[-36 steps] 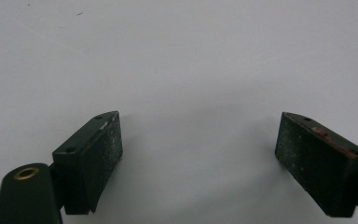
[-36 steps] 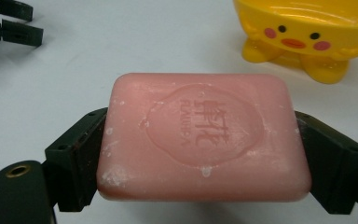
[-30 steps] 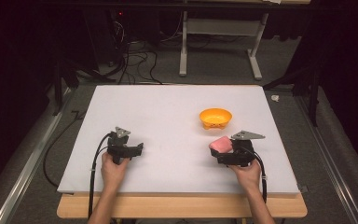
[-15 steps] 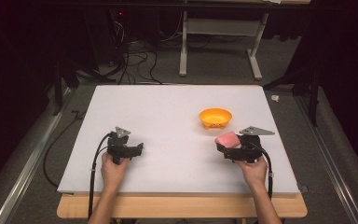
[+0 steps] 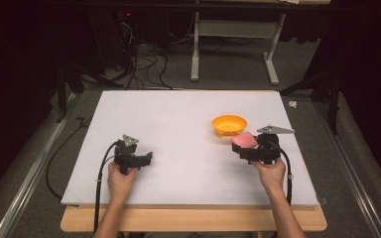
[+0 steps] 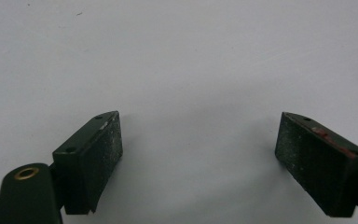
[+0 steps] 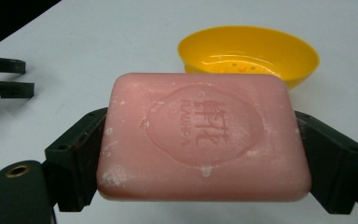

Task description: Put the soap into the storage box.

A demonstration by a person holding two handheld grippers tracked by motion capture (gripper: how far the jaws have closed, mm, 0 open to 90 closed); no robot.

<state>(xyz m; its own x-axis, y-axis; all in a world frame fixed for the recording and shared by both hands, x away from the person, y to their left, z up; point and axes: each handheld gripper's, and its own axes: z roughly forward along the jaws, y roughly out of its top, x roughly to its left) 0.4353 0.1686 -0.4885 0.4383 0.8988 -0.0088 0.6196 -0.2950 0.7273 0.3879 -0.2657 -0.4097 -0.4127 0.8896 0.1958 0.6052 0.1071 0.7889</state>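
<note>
Right gripper (image 7: 200, 154) clamps pink soap bar (image 7: 203, 135) flat by its ends, near yellow soap dish (image 7: 248, 53), likely for dropping in; left gripper (image 6: 200, 158) gapes empty near desk's front edge.

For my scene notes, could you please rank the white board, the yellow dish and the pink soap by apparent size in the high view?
1. white board
2. yellow dish
3. pink soap, slightly smaller than the dish and partly hidden by the right claw.

1. Left gripper (image 5: 146, 159): black body, grey three-cornered plate, black cable trailing.
2. Right gripper (image 5: 239, 149): showing matching black build and grey plate.
3. Jaws: dark rectangular pads, screw holes, brass eyelet glinting.
4. Forearms showing no sleeves.
</note>
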